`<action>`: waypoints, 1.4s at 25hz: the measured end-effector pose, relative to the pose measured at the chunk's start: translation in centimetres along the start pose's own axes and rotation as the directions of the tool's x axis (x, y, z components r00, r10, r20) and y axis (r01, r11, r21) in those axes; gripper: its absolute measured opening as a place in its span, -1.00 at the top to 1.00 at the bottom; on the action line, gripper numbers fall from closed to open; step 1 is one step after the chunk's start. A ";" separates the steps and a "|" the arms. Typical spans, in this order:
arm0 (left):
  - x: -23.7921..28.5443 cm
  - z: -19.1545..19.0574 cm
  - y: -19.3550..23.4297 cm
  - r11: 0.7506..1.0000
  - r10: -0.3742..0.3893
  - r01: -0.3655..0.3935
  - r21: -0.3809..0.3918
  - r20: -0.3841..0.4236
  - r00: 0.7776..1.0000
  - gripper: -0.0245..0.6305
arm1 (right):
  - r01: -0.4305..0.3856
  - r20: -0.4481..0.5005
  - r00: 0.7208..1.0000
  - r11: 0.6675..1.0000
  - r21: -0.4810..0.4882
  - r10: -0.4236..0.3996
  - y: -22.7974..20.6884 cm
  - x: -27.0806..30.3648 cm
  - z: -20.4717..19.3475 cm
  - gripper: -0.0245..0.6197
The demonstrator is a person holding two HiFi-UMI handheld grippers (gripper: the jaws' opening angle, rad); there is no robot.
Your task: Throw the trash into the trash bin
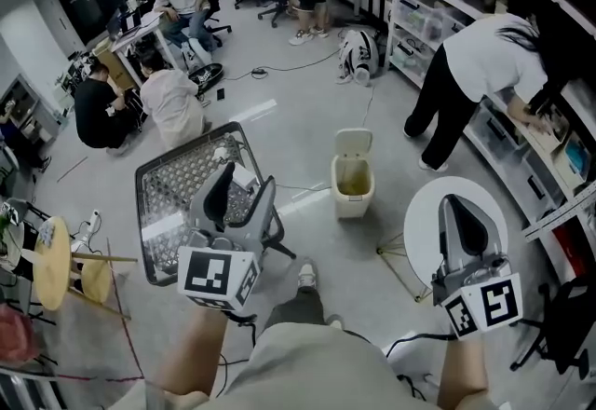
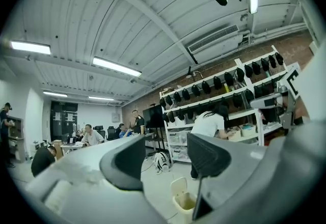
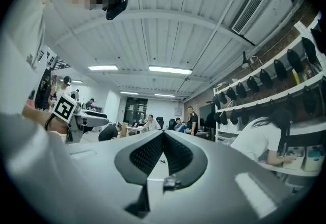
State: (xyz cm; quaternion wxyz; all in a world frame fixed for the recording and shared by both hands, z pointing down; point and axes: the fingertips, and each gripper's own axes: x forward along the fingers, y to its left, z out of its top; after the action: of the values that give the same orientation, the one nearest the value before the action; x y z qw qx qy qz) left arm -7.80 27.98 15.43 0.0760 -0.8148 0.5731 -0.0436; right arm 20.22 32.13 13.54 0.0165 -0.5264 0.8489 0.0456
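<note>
The white trash bin stands on the floor with its lid up, ahead and between my two grippers; it also shows low in the left gripper view as the bin. My left gripper hangs over a metal mesh tray left of the bin, and its jaws are open. A pale scrap lies on the tray by its tips. In its own view the left gripper has nothing between its pads. My right gripper is shut over a round white table, its pads meeting at the tip.
The round white table stands right of the bin. A person bends at the shelves on the right. Others sit or crouch at the far left. A wooden stool is at the left edge. A cable runs over the floor.
</note>
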 end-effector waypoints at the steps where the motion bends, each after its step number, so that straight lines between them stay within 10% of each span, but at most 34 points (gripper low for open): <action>1: 0.2 -0.2 0.2 1.000 0.005 -0.005 0.000 0.001 1.000 0.15 | 0.001 -0.003 1.000 1.000 0.002 -0.001 -0.2 0.3 -0.2 0.91; 16: 8.8 -9.1 10.5 0.990 0.130 -0.137 -0.028 -0.176 0.976 0.14 | -0.093 -0.097 0.991 0.995 0.027 0.095 -0.2 15.1 -5.7 0.91; 35: 18.3 -32.8 23.5 0.910 0.106 -0.312 -0.273 -0.573 0.812 0.06 | -0.215 -0.329 0.918 0.975 0.061 0.222 6.0 38.8 -18.5 0.91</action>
State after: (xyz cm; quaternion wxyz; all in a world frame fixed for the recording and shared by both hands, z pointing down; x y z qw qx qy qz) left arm -28.52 0.53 43.33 -0.2341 -0.6988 0.6564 -0.1614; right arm -2.02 -1.55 29.34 -0.1264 -0.4282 0.8933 -0.0525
